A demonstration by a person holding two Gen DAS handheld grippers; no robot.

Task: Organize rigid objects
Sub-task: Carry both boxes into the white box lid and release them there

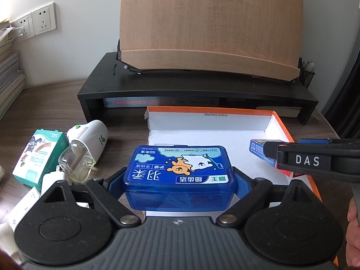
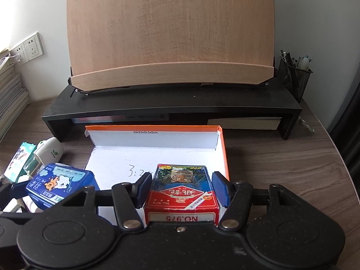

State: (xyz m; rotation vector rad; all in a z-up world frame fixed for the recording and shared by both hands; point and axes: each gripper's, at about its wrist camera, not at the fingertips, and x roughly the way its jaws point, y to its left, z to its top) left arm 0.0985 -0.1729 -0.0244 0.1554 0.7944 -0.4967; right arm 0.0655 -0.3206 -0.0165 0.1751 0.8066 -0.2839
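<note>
My left gripper (image 1: 180, 177) is shut on a blue plastic floss-pick box (image 1: 180, 175), held at the front left edge of a shallow orange box with a white floor (image 1: 202, 135). The blue box also shows in the right wrist view (image 2: 60, 184). My right gripper (image 2: 183, 189) has its jaws on either side of a red and blue card pack (image 2: 182, 191) that lies in the orange box (image 2: 221, 148) at its front right. There is a small gap between the fingers and the pack. The pack also shows in the left wrist view (image 1: 258, 150).
Left of the orange box lie a white plug-in vaporiser with a glass bottle (image 1: 83, 150), a green and white carton (image 1: 40, 155) and small white items. Behind stand a black desk riser (image 1: 198, 90) with a wooden book stand (image 1: 209, 22), a mesh pen holder (image 2: 294, 76) and stacked books (image 1: 9, 67).
</note>
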